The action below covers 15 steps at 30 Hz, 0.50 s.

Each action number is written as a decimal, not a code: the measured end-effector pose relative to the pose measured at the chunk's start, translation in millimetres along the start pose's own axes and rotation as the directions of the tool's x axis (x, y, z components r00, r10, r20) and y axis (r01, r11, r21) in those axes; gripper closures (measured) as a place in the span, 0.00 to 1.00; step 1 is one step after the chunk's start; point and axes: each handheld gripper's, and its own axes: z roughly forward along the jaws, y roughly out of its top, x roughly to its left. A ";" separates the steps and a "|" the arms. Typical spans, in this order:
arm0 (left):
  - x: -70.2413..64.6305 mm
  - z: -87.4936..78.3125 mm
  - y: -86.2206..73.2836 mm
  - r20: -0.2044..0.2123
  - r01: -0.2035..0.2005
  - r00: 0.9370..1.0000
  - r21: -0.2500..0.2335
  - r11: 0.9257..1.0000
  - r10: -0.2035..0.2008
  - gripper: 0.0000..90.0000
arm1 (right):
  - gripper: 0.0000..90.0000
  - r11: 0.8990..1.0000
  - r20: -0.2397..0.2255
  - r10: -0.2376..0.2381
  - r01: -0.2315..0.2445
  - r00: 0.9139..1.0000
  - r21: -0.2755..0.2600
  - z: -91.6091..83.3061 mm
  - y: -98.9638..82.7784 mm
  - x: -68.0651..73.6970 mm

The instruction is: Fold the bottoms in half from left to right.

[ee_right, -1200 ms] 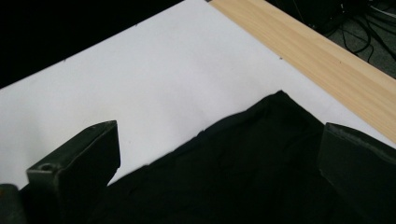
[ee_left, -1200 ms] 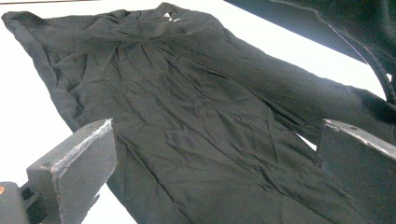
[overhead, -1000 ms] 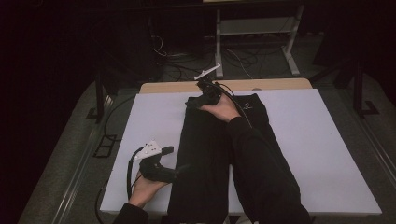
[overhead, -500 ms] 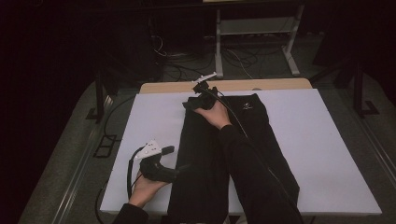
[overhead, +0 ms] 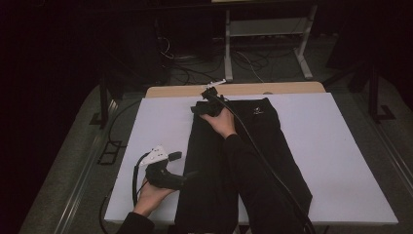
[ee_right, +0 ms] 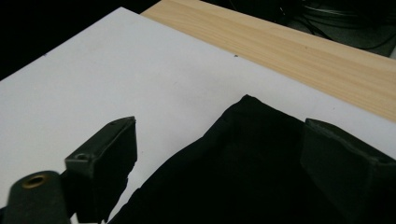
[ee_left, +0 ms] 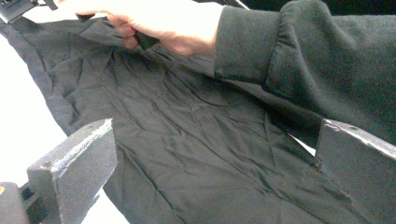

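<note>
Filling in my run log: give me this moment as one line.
black garment: flat on white board | right gripper: open, closing over far corner | left gripper: open at near edge

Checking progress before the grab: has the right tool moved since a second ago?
Yes. The right tool shifted left toward the black garment's far-left corner, against the wooden table edge.

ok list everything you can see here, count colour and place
garment: one, black, lying lengthwise down the middle of the board
board: one, white, covering most of the table
table: one, light wood, its far edge showing beyond the board
frame: one, white metal, on the floor behind the table
cables: several, dark, on the floor behind
left gripper: one, black, open at the garment's left edge
right gripper: one, black, open over the garment's far left corner, jaws just closing a little
sleeve: one, dark, across the garment
</note>
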 end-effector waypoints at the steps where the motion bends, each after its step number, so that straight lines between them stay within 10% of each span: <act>1: 0.3 0.0 0.0 0.000 0.001 1.000 0.000 1.000 -0.001 0.00 | 0.15 1.000 0.000 0.010 -0.010 1.000 0.007 2.5 -1.2 1.3; 15: 1.0 -0.2 0.0 0.007 0.005 1.000 -0.004 1.000 -0.005 0.00 | 0.32 0.999 0.016 0.015 -0.016 1.000 0.052 16.8 -6.6 12.0</act>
